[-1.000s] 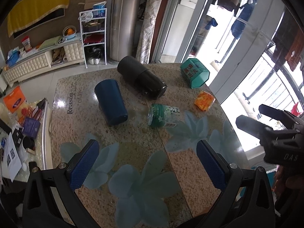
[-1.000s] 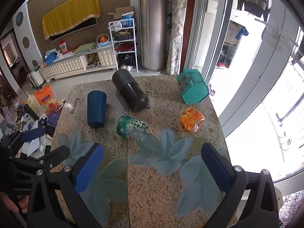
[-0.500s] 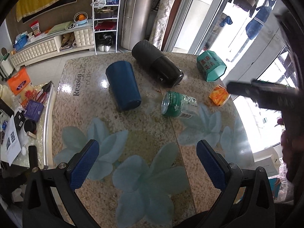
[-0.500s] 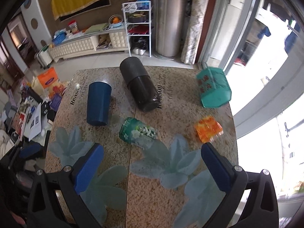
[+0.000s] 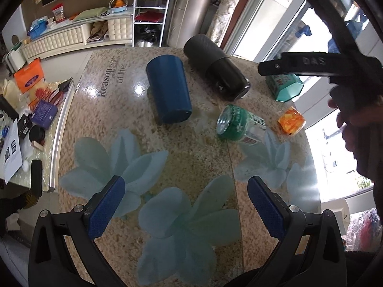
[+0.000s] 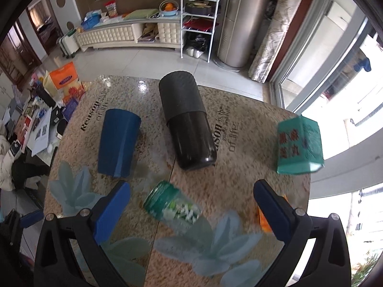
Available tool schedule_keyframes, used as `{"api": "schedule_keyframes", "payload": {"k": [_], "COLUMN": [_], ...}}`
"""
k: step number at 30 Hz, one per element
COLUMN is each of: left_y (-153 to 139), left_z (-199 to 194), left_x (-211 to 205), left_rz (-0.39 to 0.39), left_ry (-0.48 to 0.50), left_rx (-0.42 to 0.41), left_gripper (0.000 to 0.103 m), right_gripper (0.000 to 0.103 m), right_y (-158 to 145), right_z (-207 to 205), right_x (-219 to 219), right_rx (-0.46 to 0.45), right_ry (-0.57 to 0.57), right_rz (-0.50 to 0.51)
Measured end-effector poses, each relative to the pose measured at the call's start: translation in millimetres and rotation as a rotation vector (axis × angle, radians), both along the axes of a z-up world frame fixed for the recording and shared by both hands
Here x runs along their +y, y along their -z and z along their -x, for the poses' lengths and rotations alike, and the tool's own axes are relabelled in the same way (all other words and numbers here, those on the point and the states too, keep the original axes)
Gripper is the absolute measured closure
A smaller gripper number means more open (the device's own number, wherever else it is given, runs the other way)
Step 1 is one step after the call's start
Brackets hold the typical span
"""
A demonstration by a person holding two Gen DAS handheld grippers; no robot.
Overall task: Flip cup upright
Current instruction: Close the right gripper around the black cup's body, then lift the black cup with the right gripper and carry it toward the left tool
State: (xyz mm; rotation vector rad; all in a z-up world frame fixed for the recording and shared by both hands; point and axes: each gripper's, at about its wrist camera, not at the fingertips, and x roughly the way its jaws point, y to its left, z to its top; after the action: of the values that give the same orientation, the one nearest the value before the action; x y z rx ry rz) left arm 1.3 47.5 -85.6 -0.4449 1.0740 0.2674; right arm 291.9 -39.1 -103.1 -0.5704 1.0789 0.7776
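Note:
A dark blue cup lies on its side on the stone table, with its closed base toward me; it also shows in the right wrist view. My left gripper is open and empty, above the table's near part, well short of the cup. My right gripper is open and empty, hovering over the green jar. The right tool's body shows at the upper right of the left wrist view.
A black flask lies on its side behind the cup. A green jar lies to the cup's right. A teal box and an orange packet sit near the table's right edge. A cluttered side table stands left.
Both grippers have moved forward over the table, so the objects look larger and nearer. The right tool has risen across the left wrist view. The cup has not moved.

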Motion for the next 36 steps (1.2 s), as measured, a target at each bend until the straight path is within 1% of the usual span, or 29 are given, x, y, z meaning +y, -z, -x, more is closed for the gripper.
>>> {"api": "schedule_keyframes", "payload": {"k": [8,11,13,17,25,29,33,36], "left_y": [7.0,10.9,15.9,22.9,37.3,46.4,56.4,61.8], "left_z": [-2.1,-2.4,-2.9,-4.2,-2.5,1.0,0.3,0.0], "left_x": [7.6,9.1,10.9,12.5,17.5,18.9,18.5,18.9], "left_rz": [0.003,-0.006,0.006,0.011,0.025,0.048,0.062,0.069], "left_ry": [-0.054,-0.072,-0.085,-0.100,-0.142,-0.164,-0.173,-0.182], "left_rx": [0.023,0.038,0.047,0.065,0.091,0.101,0.119,0.128], "left_gripper": [0.000,0.000,0.000,0.000,0.000,0.000,0.000,0.000], "right_gripper": [0.000,0.000,0.000,0.000,0.000,0.000,0.000,0.000], "right_y": [34.4,43.2,48.5,59.9,84.1,96.8,107.7,112.8], "right_z": [-34.3,-45.7,-52.4,-65.1,-78.6,-83.2,-89.3,-93.1], "right_x": [35.1,45.2,50.4,61.2,80.6,89.4,96.9,102.9], "right_rx": [0.019,0.011,0.010,0.027,0.066,0.084,0.119,0.124], "right_ry": [-0.058,-0.069,-0.077,-0.095,-0.111,-0.129,-0.139,-0.147], "right_rz": [0.081,0.107,0.124,0.142,0.165,0.180,0.193,0.206]}}
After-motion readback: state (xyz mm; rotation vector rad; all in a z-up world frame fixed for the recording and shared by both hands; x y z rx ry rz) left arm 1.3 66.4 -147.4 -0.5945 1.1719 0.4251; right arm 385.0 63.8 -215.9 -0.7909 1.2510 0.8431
